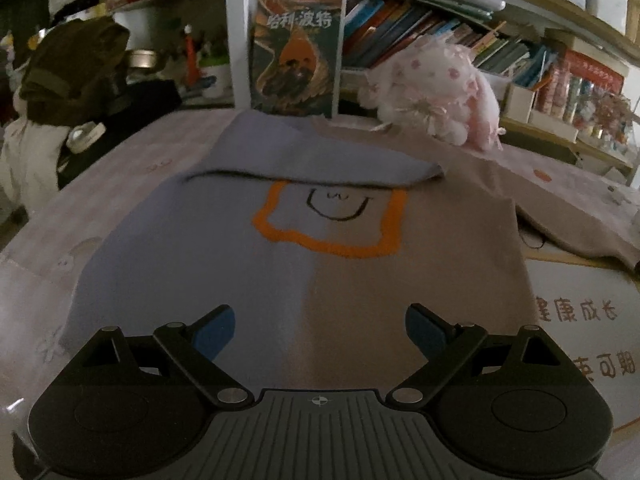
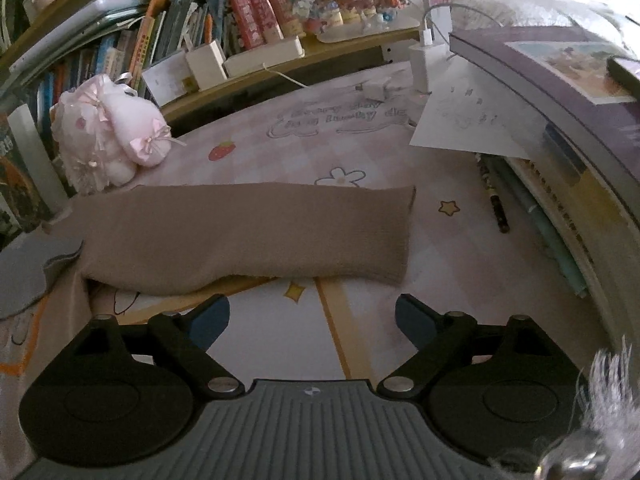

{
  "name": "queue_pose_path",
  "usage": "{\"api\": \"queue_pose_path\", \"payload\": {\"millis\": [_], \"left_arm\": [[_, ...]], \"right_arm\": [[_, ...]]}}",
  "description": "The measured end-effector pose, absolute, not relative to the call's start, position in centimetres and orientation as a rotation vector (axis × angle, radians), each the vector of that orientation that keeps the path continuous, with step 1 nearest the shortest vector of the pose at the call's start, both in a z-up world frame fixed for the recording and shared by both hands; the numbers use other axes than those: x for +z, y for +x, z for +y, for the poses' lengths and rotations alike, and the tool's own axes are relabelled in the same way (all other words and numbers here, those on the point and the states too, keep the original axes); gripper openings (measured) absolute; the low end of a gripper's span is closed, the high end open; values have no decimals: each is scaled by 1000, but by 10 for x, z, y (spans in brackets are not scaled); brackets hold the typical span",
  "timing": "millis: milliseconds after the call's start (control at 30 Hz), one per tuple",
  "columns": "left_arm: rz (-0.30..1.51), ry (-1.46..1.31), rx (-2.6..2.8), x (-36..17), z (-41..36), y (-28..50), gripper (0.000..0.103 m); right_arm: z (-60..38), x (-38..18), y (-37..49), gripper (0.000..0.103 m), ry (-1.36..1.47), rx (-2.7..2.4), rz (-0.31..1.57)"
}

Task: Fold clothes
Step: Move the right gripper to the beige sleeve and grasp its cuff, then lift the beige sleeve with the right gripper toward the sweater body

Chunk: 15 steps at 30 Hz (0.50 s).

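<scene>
A sweater [image 1: 280,272], half blue and half beige with an orange outline and a smiley face, lies flat on the patterned desk mat. Its blue sleeve [image 1: 320,152] is folded across the chest. My left gripper [image 1: 320,332] hovers open over the sweater's lower part, nothing between its blue pads. In the right wrist view the beige sleeve [image 2: 248,236] stretches out flat to the right, cuff at the far right end. My right gripper [image 2: 312,324] stands open just in front of that sleeve, over the bare mat, holding nothing.
A pink frilly plush [image 1: 436,92] sits behind the sweater by the bookshelf [image 1: 440,28]. An upright book [image 1: 296,48] stands at the back. Stacked books [image 2: 560,112], a paper sheet [image 2: 460,120] and pens [image 2: 496,200] line the right side. A white box [image 1: 580,320] is beside the sweater.
</scene>
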<state>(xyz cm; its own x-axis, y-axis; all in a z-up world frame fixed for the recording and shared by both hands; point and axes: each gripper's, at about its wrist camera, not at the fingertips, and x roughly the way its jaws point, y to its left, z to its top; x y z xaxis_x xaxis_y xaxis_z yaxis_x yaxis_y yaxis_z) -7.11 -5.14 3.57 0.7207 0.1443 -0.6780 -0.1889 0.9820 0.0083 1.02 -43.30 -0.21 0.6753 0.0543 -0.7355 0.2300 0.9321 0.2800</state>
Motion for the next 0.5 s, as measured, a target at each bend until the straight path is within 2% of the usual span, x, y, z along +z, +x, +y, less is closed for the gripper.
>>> {"api": "queue_pose_path", "payload": {"millis": [233,467,500], "left_arm": [[759,-54,227,36,-58,-75,95],[766,-37,249,38,-63,-78,95],[766,-33,249,38,-64,-78,95]], "right_arm": [[-441,-6,17,78,375,-108,827],[-451,-9,27,43,447,-83,819],[-453,-9,29,42,481,-74,819]]}}
